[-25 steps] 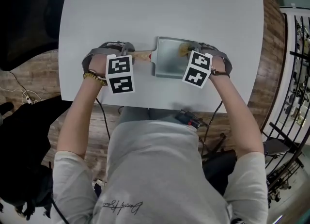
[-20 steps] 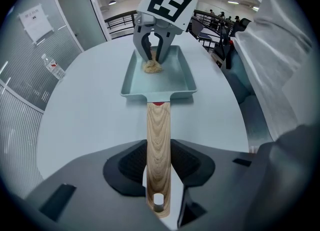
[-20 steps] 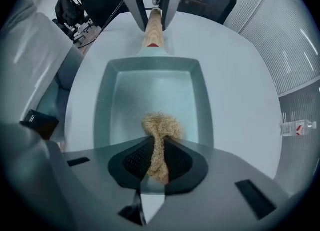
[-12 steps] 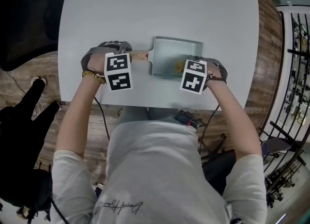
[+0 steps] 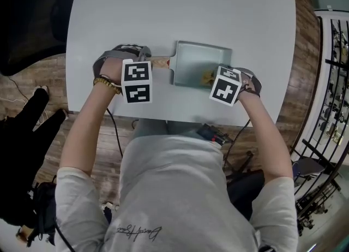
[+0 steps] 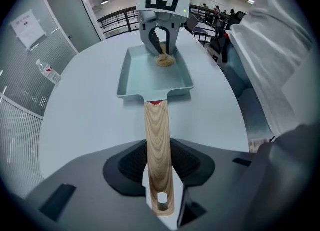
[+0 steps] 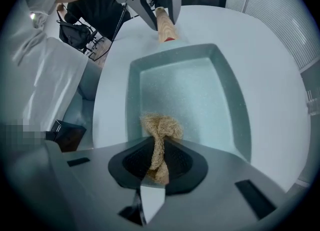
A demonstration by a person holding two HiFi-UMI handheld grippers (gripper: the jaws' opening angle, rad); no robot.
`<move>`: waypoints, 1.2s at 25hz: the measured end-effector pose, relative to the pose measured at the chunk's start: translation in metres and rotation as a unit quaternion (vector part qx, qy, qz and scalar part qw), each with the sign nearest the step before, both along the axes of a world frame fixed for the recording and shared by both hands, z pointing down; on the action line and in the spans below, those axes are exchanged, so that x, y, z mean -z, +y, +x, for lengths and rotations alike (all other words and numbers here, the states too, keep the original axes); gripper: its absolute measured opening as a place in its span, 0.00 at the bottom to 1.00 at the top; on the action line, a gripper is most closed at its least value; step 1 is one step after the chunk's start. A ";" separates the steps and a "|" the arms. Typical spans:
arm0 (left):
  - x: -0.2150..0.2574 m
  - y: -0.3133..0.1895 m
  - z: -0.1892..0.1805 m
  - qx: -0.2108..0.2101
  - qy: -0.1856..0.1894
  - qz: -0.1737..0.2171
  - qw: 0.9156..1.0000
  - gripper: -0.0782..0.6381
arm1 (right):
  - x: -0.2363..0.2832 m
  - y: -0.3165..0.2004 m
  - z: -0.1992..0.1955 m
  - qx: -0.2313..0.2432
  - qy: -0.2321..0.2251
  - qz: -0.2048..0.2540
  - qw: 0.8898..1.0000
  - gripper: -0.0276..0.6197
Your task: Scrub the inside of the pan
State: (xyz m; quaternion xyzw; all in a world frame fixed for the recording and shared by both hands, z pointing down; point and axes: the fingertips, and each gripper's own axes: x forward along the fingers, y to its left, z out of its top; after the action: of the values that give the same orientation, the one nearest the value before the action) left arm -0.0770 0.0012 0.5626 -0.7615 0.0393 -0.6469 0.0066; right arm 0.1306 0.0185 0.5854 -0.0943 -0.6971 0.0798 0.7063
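Note:
A pale blue-green rectangular pan [image 5: 196,63] [image 6: 152,72] [image 7: 195,95] lies on the white table, its wooden handle [image 5: 159,62] [image 6: 157,150] pointing left. My left gripper [image 5: 143,60] [image 6: 159,175] is shut on that handle. My right gripper [image 5: 215,77] [image 7: 159,157] is shut on a tan fibrous scrubber [image 7: 159,130] [image 6: 165,60] [image 5: 207,76], which presses on the pan's floor at its near right side.
The round white table [image 5: 180,11] stretches away beyond the pan. Its near edge is just below the grippers. A black device [image 5: 214,133] rests at the person's lap. A black railing [image 5: 332,82] stands at the right over wooden floor.
The right gripper with the scrubber went from the pan's far right side to its near right side, then slightly right. The left gripper and the pan stayed put.

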 end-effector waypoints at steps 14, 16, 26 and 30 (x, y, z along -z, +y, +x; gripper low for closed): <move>0.005 0.010 0.001 0.006 0.008 -0.002 1.000 0.31 | -0.001 -0.081 -0.007 0.027 -0.011 0.135 0.990 0.15; 0.007 0.008 0.002 0.012 0.009 0.004 1.000 0.31 | 0.001 -0.081 -0.006 0.030 -0.016 0.143 0.989 0.15; 0.001 0.002 -0.003 0.027 0.011 0.005 1.000 0.31 | -0.003 -0.062 -0.004 0.024 0.000 0.112 0.993 0.15; -0.001 0.001 -0.002 0.028 0.012 0.002 1.000 0.31 | -0.004 -0.039 0.000 0.023 0.013 0.072 0.997 0.15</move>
State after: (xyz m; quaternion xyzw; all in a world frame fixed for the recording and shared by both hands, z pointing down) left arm -0.0790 0.0020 0.5638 -0.7677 0.0619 -0.6377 -0.0107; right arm 0.1308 -0.0204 0.5892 -0.0586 -0.6893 0.0142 0.7219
